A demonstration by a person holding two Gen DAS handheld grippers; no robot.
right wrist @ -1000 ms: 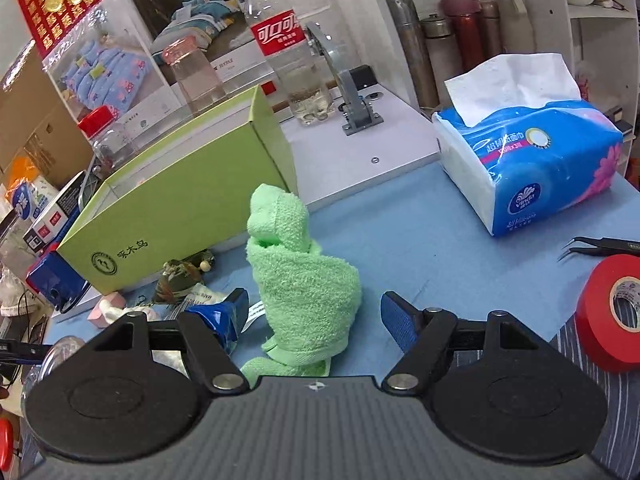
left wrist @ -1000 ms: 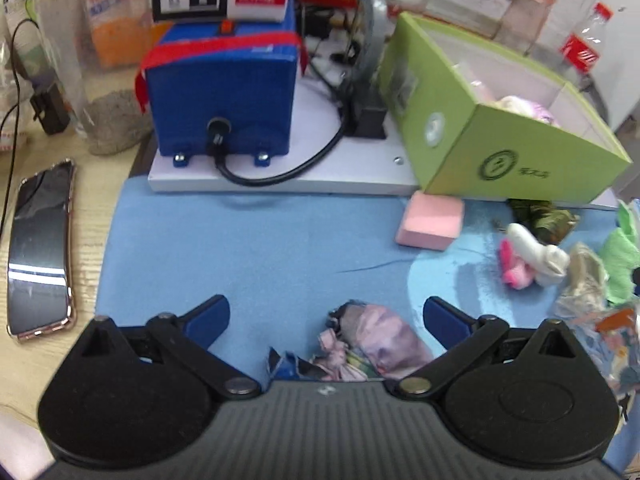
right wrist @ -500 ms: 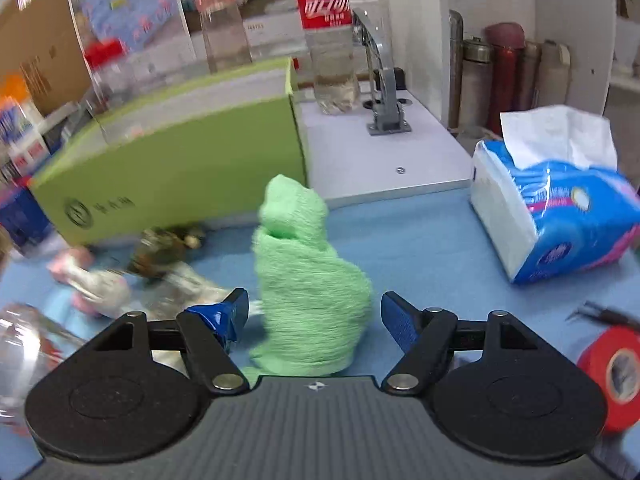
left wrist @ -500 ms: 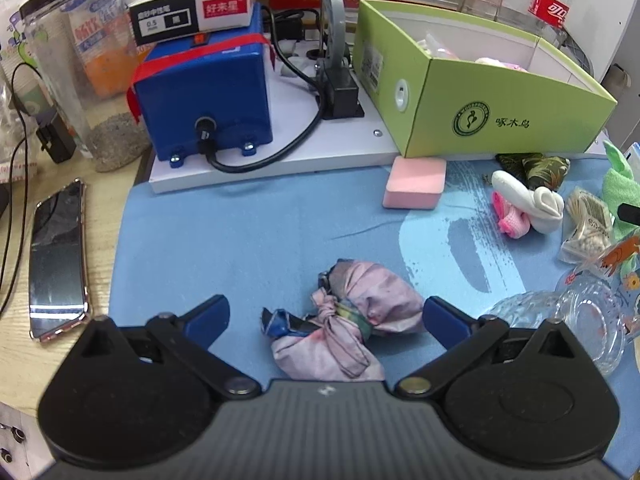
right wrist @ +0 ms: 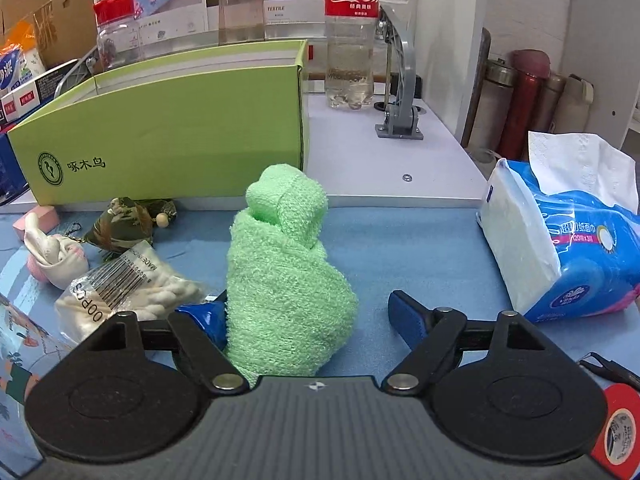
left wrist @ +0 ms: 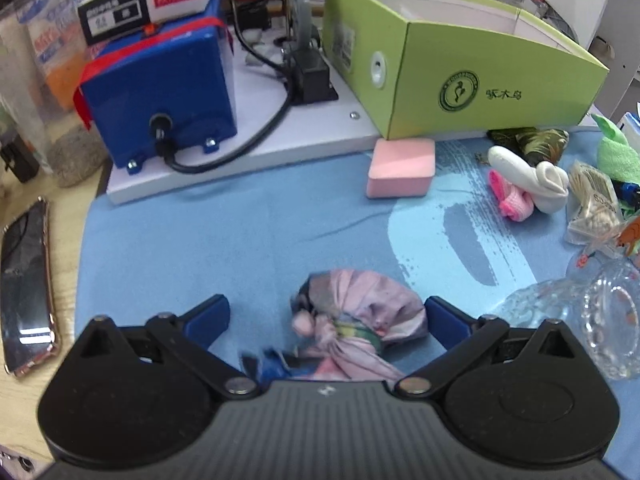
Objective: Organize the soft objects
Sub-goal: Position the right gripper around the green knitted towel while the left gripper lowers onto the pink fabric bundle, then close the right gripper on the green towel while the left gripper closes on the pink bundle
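Both grippers (left (left wrist: 326, 316), right (right wrist: 304, 314)) are spread wide, so each bundle, cloth (left wrist: 356, 320) and towel (right wrist: 282, 280), should be centred before being squeezed

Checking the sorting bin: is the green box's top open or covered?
Open: the green box shows no lid, and its pale inner walls are visible from above.

Green box (left wrist: 460, 60) interior hidden by its walls — red tape roll (right wrist: 618, 424) cut by the edge.

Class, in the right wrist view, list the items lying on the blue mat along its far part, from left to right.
Pink sponge → white sock bundle → camouflage pouch → green towel roll → tissue pack.
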